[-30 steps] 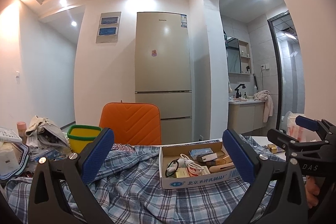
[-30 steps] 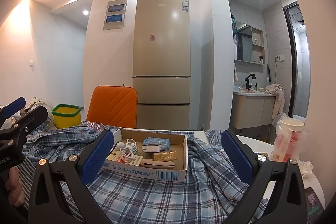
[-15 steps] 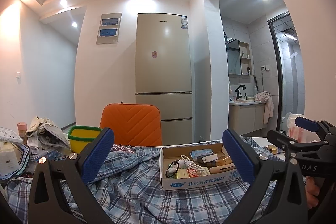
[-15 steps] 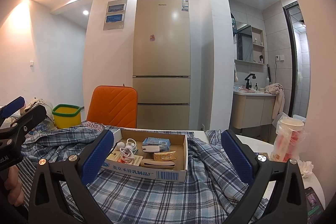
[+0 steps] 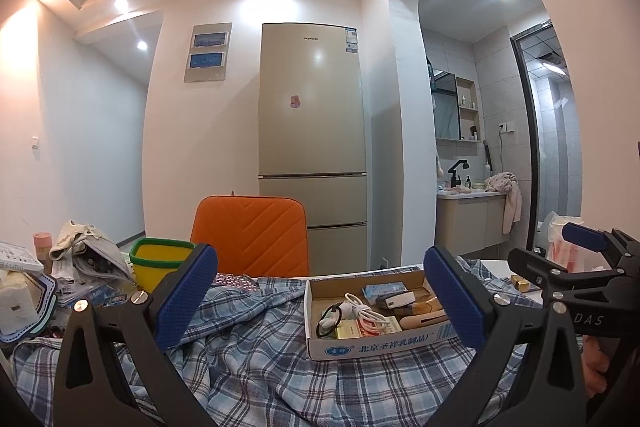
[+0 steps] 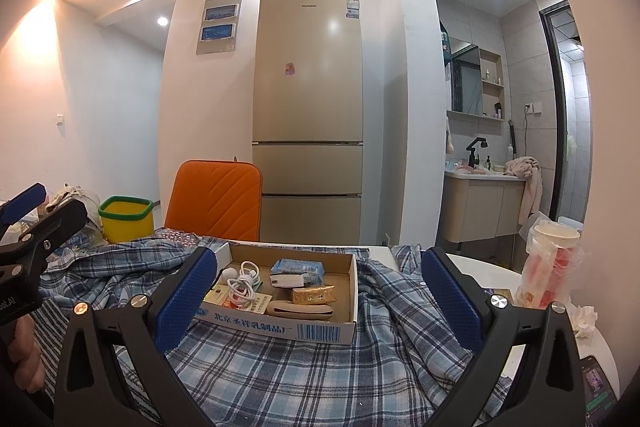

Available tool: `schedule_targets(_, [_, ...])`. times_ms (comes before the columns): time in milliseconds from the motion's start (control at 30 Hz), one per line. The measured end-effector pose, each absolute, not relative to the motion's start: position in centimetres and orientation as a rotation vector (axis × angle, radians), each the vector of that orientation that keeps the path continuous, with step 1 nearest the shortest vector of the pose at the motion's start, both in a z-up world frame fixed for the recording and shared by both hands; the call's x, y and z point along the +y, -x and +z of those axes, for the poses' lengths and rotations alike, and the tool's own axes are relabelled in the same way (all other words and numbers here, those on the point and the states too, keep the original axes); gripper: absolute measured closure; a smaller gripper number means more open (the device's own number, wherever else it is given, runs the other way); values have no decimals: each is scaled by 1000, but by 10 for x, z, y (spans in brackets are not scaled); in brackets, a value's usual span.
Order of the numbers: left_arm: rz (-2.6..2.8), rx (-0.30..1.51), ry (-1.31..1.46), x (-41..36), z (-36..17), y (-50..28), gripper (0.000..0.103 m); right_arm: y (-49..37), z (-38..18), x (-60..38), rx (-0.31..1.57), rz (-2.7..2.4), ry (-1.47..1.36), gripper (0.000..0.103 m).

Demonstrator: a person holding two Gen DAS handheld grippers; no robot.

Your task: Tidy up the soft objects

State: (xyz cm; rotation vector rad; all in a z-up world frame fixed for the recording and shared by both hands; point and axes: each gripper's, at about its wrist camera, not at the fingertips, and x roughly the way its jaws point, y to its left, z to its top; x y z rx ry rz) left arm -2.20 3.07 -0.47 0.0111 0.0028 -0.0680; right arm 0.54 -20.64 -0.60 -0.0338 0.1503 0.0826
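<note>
Left wrist view: your left gripper (image 5: 320, 297) hovers with jaws spread wide and empty above the plaid shirt (image 5: 256, 359), which lies rumpled under and around the cardboard box (image 5: 376, 343). Pinch a fold clear of the box.

Right wrist view: your right gripper (image 6: 318, 301), likewise released, faces the box; lift that off first.

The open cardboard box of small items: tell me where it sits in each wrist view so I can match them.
Left wrist view: the open cardboard box lies right of centre on the blue plaid shirt.
Right wrist view: the box lies centre-left, on the shirt.
Shared landmark: the orange padded chair back behind it.
</note>
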Motion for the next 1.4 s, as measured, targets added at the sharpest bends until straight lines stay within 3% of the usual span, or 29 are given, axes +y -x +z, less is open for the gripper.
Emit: schedule_targets(1400, [-58, 1, -10, 33, -4, 25, 0, -8, -7, -208, 164, 80, 30, 0])
